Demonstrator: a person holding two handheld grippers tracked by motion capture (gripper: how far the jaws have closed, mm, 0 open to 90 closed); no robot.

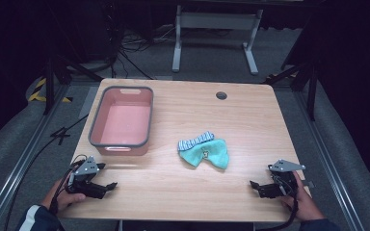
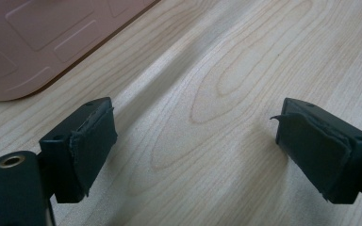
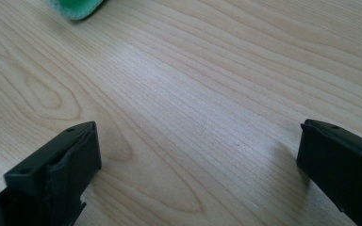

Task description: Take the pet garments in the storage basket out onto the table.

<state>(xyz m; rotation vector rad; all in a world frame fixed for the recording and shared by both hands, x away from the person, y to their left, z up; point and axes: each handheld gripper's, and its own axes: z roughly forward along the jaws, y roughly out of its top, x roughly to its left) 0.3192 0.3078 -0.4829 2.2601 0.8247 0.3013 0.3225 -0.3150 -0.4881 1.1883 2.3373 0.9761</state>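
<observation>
Both grippers released — left gripper point(image 1: 107, 186) near the pink bin point(image 1: 122, 120), right gripper point(image 1: 257, 186) well apart from the teal sock point(image 1: 206, 154); on the smooth worktop point(image 1: 173, 192), a shallow pinch could snag 1 layer — bunching it.

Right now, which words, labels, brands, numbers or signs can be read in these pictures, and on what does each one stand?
No readable text anywhere.
Green cloth: a small mark at its middle, too small to read.
Pink bin: plain, only moulded panels on its wall.
Table: bare wood grain, no label.

Bare table point(image 1: 183, 187) between grippers; pink bin point(image 1: 122, 120) far-left
</observation>
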